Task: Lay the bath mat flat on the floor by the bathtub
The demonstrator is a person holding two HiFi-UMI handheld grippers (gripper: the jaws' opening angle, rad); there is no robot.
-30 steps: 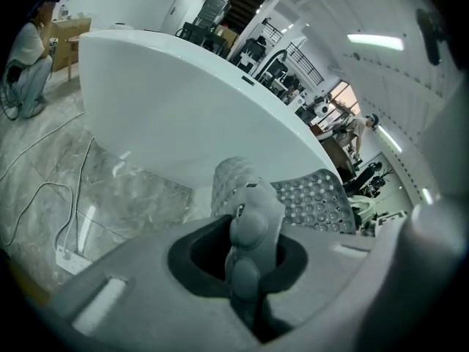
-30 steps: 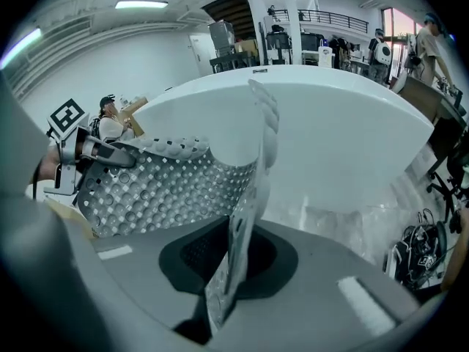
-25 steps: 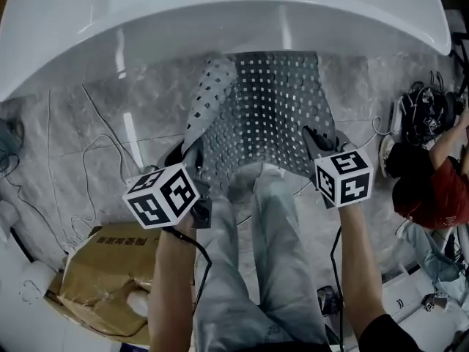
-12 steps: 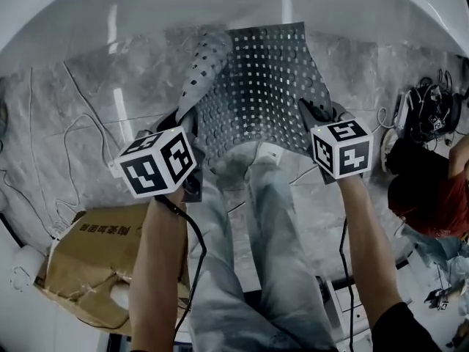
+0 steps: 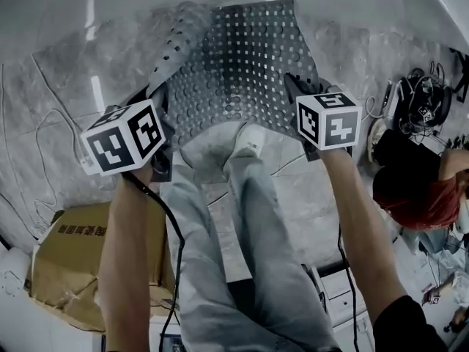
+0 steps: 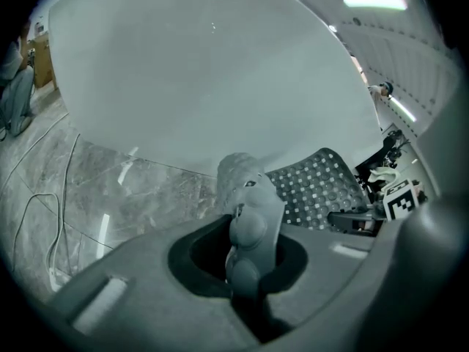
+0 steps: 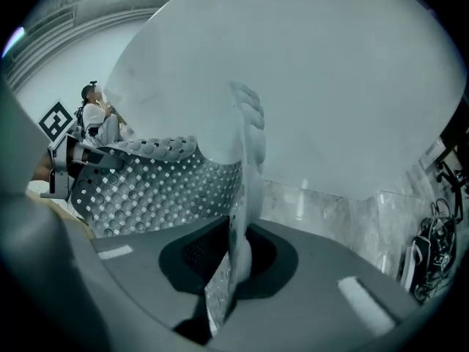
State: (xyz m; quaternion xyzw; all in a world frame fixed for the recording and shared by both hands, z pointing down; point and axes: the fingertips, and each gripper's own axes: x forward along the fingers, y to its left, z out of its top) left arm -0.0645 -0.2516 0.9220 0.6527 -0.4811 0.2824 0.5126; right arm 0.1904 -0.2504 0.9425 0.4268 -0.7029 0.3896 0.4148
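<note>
Head view: the mat (image 5: 242,72) hangs over the floor (image 5: 58,116) beside the tub (image 5: 44,6), with the left gripper (image 5: 156,97) and right gripper (image 5: 294,88) each clenched on a near corner. Its left edge curls over, so lowering it like this would likely trap a fold underneath.

Cool, flat light falls from overhead, leaving my head view dim and grey. Pale glare streaks cross the marble floor (image 5: 94,101), and the bathtub (image 6: 205,72) wall glows almost white. A ceiling strip light (image 6: 374,3) burns out in my left gripper view. Both gripper views bow hard into black corners, their near foreground soft. The bath mat (image 5: 242,64) holes stay crisp.
</note>
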